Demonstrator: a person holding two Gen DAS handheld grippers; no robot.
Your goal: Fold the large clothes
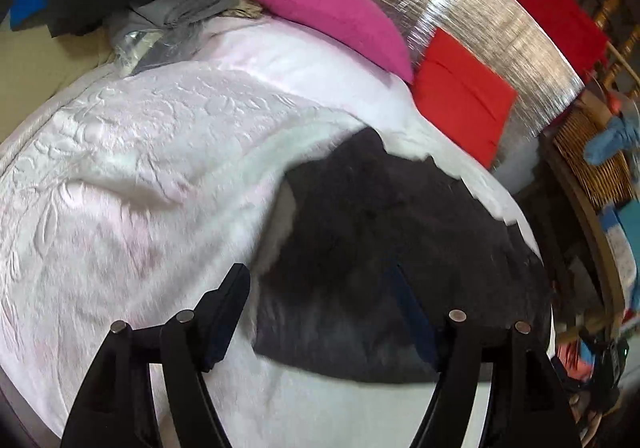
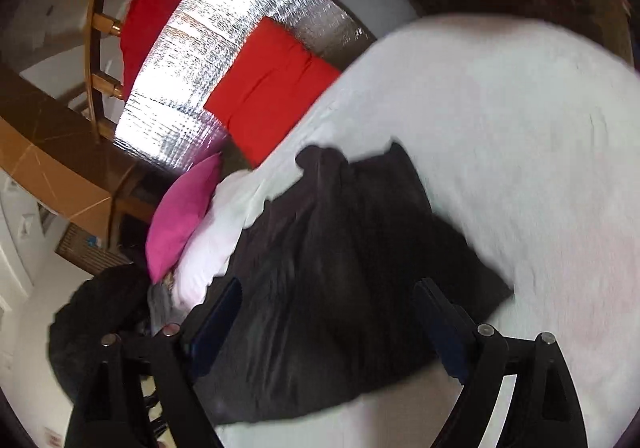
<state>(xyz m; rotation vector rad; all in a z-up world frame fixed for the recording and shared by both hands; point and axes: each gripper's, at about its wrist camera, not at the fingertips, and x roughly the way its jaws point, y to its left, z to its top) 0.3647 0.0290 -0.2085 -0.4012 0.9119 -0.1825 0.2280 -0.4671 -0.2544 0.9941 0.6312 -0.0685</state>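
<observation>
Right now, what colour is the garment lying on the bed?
Black or very dark charcoal garment, plain; clearest in the right wrist view.

White quilted bed [image 1: 120, 168] bears dark garment [image 1: 380, 248], pink pillow [image 1: 332, 16], red cushion [image 1: 460, 104].

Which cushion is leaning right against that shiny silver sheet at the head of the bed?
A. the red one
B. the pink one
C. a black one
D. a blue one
A: the red cushion stands propped against the silver sheet, while the pink cushion lies beside it on the white bedcover, beyond the dark garment.
</observation>
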